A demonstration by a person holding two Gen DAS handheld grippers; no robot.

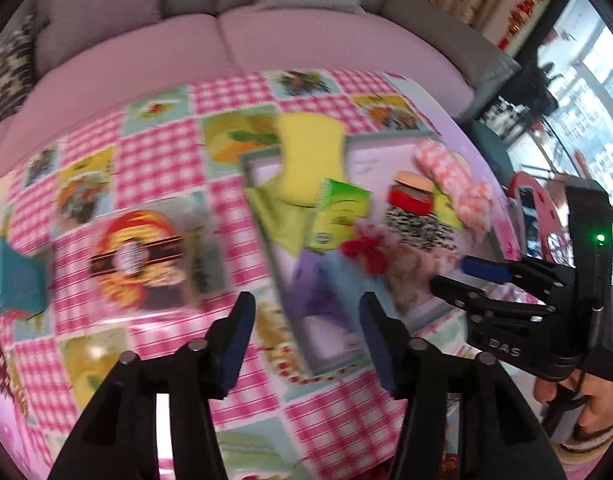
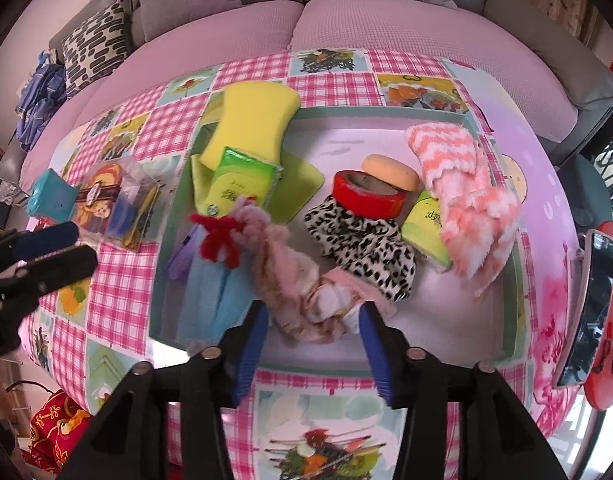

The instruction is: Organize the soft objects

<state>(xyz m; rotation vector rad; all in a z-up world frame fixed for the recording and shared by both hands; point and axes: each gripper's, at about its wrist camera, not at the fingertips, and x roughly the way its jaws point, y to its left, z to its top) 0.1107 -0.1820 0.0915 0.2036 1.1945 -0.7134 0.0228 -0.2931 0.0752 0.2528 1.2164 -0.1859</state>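
Your right gripper (image 2: 312, 344) hangs open and empty over the crumpled pink fuzzy cloth (image 2: 306, 300) in the shallow green-rimmed tray (image 2: 518, 280). Only its view shows that cloth sharply. Your left gripper (image 1: 306, 332), open too, blurs everything.

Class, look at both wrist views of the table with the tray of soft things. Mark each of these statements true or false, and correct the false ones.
1. The yellow sponge leans over the tray's far left rim. True.
2. The roll of red tape lies outside the tray on the checked cloth. False: it sits inside the tray, on the leopard-print fabric.
3. The right gripper has its jaws apart with nothing clamped. True.
4. The pink and white knitted cloth is on the tray's left side. False: it is on the right side.
5. The left gripper is holding the blue cloth. False: its jaws are open and empty.
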